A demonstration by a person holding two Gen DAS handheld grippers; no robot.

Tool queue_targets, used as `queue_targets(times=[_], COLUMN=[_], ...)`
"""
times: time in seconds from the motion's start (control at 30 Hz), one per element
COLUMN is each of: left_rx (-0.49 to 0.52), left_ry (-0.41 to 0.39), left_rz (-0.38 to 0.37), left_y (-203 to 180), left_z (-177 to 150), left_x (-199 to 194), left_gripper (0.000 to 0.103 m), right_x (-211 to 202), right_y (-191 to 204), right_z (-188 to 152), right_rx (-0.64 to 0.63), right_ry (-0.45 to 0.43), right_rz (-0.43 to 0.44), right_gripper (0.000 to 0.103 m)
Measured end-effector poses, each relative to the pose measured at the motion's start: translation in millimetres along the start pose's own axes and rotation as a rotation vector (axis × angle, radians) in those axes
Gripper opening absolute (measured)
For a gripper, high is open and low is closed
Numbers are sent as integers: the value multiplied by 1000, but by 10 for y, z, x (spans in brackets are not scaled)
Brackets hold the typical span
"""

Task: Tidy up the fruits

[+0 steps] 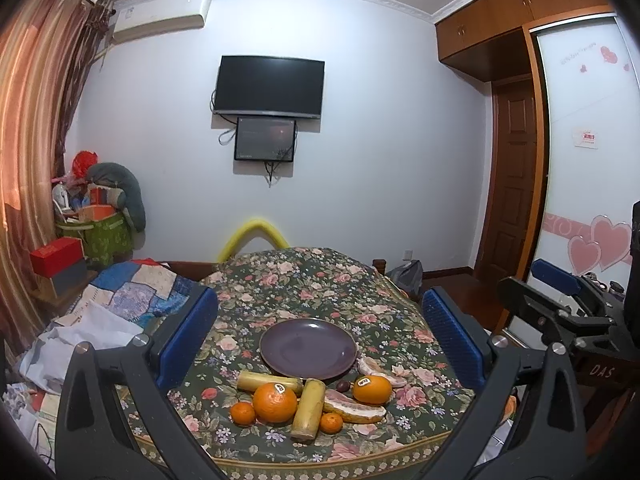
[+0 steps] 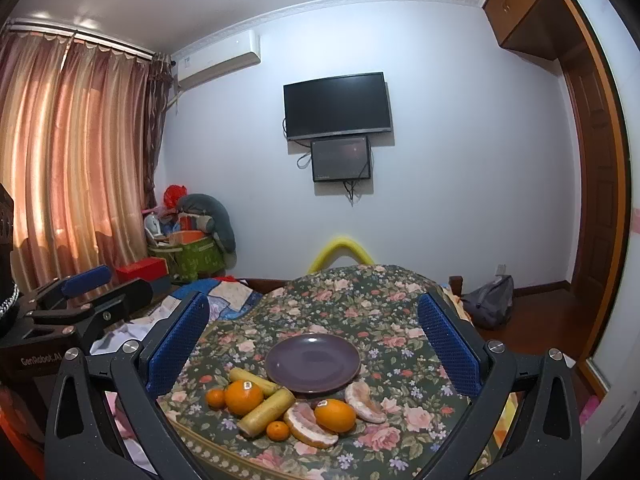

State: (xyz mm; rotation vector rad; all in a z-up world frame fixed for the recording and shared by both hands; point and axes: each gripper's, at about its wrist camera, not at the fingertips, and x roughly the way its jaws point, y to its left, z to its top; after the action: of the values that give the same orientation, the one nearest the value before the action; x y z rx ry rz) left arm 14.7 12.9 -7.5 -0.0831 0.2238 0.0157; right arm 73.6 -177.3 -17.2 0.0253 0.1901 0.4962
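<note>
An empty purple plate rests on a table under a floral cloth. In front of it lie two large oranges with stickers, two small tangerines, two yellow sugarcane pieces and pomelo wedges. My left gripper hangs open above the near table edge, holding nothing. My right gripper is likewise open and empty. The right gripper also shows at the right of the left wrist view.
A patchwork-covered bed with papers lies left of the table. Boxes and a green basket stand by the curtain. A grey bag sits on the wooden floor at the right, near the wardrobe door.
</note>
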Motion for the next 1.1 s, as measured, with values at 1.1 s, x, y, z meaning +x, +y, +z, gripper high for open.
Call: queue_targets(times=[1.1], left_rx=[-23], left_ry=[513], left_rz=[0], left_y=[631], left_z=[-1200], left_x=[1833], left_gripper=[70], right_x=[1626], right_y=[-406], right_z=[-1257], right_rx=[-22], right_ry=[544], right_rz=[-28], right_gripper=[97])
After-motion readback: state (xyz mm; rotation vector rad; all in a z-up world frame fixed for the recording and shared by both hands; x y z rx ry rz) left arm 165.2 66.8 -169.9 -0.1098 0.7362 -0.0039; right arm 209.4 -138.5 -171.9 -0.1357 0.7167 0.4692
